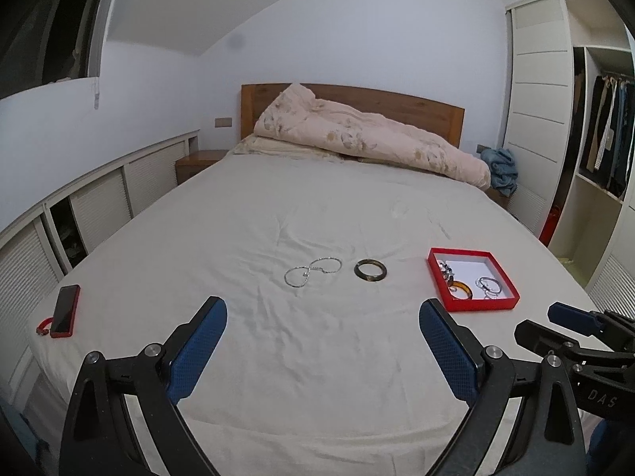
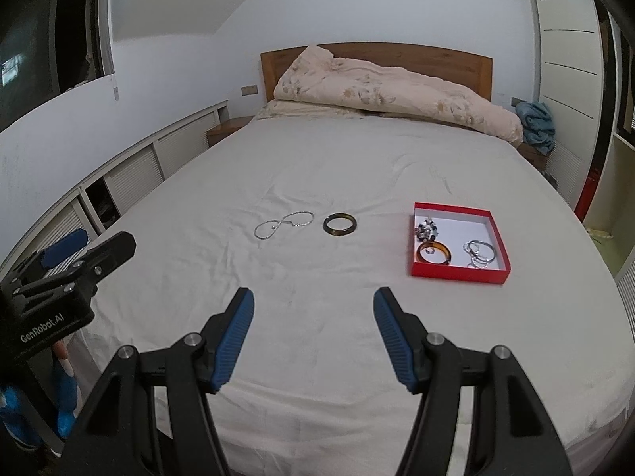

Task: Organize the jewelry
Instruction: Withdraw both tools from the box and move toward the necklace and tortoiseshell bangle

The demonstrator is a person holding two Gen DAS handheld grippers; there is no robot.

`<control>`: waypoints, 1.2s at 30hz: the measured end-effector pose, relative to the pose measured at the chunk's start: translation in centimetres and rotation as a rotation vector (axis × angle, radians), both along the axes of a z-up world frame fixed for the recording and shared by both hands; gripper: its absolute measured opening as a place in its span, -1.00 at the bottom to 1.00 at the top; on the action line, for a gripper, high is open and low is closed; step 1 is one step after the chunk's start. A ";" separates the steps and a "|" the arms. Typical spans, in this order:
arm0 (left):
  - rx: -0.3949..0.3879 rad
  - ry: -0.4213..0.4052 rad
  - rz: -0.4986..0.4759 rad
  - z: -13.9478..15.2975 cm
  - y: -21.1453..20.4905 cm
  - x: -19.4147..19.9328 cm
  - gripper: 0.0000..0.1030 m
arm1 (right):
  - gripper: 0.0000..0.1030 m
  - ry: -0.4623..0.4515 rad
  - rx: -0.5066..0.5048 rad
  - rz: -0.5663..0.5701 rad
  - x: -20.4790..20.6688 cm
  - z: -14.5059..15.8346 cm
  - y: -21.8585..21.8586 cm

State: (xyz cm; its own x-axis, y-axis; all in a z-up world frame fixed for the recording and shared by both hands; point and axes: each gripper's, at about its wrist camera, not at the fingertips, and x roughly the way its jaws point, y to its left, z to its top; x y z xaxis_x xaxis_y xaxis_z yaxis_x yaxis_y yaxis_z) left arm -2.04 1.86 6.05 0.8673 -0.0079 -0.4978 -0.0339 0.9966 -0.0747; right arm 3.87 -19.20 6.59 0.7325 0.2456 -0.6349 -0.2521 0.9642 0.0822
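Left tool [image 1: 323, 317]: blue pads spread apart, holding nothing, above the bed [image 1: 337, 377].
Right tool [image 2: 313, 307]: likewise apart.
Silver chain [image 2: 282, 224]: on the sheet, beside dark bangle [image 2: 339, 225].
Red tray [image 2: 460, 274]: right, holding bracelets.

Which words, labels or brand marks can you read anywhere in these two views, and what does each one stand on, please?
"GenRobot.AI": white letters on the black body of the left gripper, seen in the right wrist view.
"DAS": pale letters on the black body of the right gripper, at the left wrist view's edge; the word may run on out of sight.
Nothing readable shows on the red box, the phone or the jewelry.
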 end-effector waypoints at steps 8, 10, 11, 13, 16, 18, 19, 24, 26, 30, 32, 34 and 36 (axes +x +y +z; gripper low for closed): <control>0.006 0.078 -0.032 -1.2 -0.5 1.9 0.87 | 0.18 0.014 -0.006 0.003 1.0 -1.1 -0.1; 0.012 0.092 -0.038 -1.6 -0.8 2.5 0.87 | 0.18 0.021 -0.004 0.000 1.4 -1.4 -0.3; 0.017 0.095 -0.037 -1.8 -0.9 2.8 0.87 | 0.18 0.025 -0.002 0.000 1.7 -1.7 -0.4; 0.019 0.107 -0.037 -2.2 -1.0 3.4 0.87 | 0.18 0.033 -0.004 -0.001 2.3 -2.1 -0.4; 0.019 0.132 -0.035 -3.0 -1.1 4.7 0.87 | 0.18 0.051 -0.006 0.001 3.4 -3.0 -0.4; 0.017 0.147 -0.032 -3.5 -1.1 5.6 0.87 | 0.18 0.060 -0.008 0.002 4.1 -3.5 -0.4; 0.016 0.153 -0.032 -3.6 -1.0 6.0 0.87 | 0.18 0.064 -0.007 0.001 4.4 -3.7 -0.4; 0.022 0.183 -0.015 -4.8 -0.8 8.4 0.87 | 0.18 0.083 -0.005 -0.003 6.3 -4.7 -0.5; 0.022 0.188 -0.007 -5.2 -0.7 9.1 0.87 | 0.18 0.090 -0.004 -0.002 7.1 -5.1 -0.6; 0.021 0.195 0.008 -6.0 -0.4 10.6 0.87 | 0.18 0.105 -0.001 0.000 8.7 -5.9 -0.4; 0.029 0.195 0.014 -6.3 -0.4 11.3 0.87 | 0.18 0.106 0.003 0.001 9.4 -6.1 -0.3; 0.035 0.204 0.017 -6.6 -0.3 12.1 0.87 | 0.18 0.107 0.004 0.003 10.1 -6.3 -0.2; 0.036 0.220 0.021 -7.2 -0.1 12.9 0.87 | 0.18 0.107 0.002 0.005 10.8 -6.6 -0.1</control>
State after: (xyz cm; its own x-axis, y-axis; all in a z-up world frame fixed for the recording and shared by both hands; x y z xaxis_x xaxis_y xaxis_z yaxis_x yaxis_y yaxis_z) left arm 10.89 1.79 -1.11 0.7372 0.0304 -0.6750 -0.0663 0.9974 -0.0276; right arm 14.64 -19.27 -0.01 0.6593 0.2500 -0.7091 -0.2462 0.9629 0.1106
